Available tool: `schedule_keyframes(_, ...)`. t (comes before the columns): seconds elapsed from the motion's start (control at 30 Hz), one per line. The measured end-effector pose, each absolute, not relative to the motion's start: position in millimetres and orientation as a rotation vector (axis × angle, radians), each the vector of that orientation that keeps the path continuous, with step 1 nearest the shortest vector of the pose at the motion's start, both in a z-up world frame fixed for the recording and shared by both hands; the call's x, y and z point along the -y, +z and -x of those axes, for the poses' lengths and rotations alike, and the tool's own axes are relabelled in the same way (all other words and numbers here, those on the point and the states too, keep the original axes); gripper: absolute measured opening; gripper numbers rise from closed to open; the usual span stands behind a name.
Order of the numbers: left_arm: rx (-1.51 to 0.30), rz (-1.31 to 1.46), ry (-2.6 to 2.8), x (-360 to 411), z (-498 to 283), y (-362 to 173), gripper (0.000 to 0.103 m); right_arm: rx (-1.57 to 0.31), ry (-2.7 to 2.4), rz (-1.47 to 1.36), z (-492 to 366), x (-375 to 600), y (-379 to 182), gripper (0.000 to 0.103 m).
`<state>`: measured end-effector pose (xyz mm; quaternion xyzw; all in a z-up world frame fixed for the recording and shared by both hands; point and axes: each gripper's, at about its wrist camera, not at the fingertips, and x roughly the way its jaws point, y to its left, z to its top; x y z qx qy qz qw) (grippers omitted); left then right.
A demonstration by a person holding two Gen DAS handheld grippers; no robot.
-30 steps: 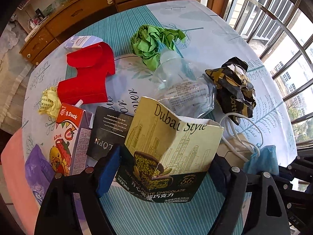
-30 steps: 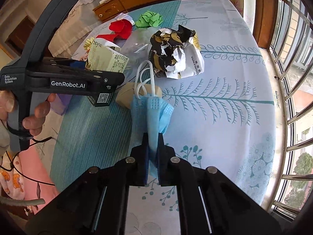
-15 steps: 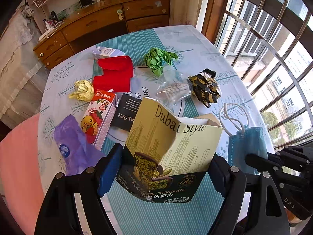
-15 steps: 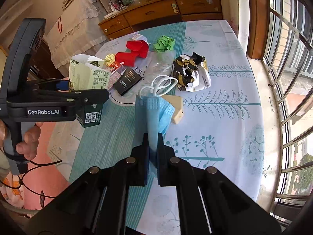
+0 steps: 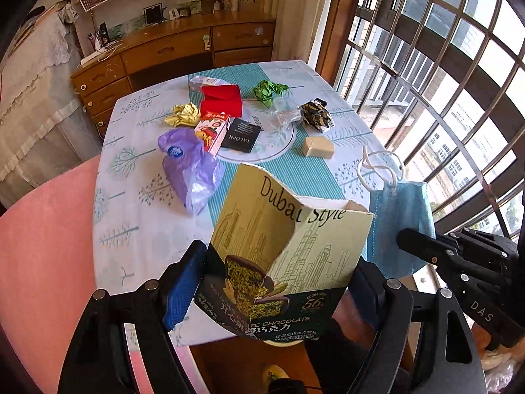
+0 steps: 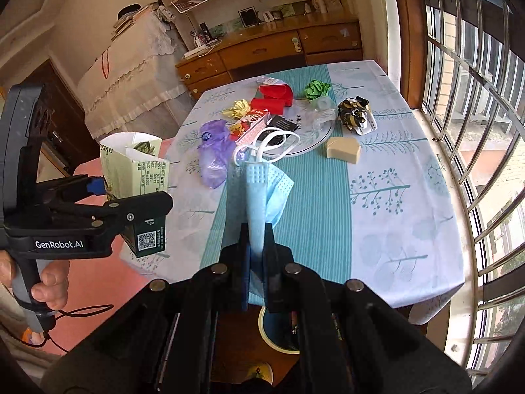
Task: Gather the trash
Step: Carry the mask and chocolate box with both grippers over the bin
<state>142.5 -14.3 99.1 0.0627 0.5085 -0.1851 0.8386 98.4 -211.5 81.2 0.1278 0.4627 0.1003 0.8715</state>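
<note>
Only the right wrist view shows the hand [image 6: 49,282] gripping the left tool's handle and a round bin rim [image 6: 272,338] on the floor below the table [image 6: 410,229] edge. The left tool [image 5: 279,292] is clamped wide across a torn chocolate box [image 5: 288,246], held off the table. The right tool [image 6: 256,246] is pinched together on a blue face mask [image 6: 259,184], ear loops dangling forward. A purple bag [image 5: 190,167] lies on the table.

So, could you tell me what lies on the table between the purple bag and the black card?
The juice carton, touching both; clearest in the left wrist view.
</note>
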Motion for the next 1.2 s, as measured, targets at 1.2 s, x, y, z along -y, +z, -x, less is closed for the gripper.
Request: schedule_keyframes(1.2, -1.395, -0.061, -0.332, 29, -1, -188, 0.081, -1.353, 0.07, -0.312, 46, 187, -183, 0.004)
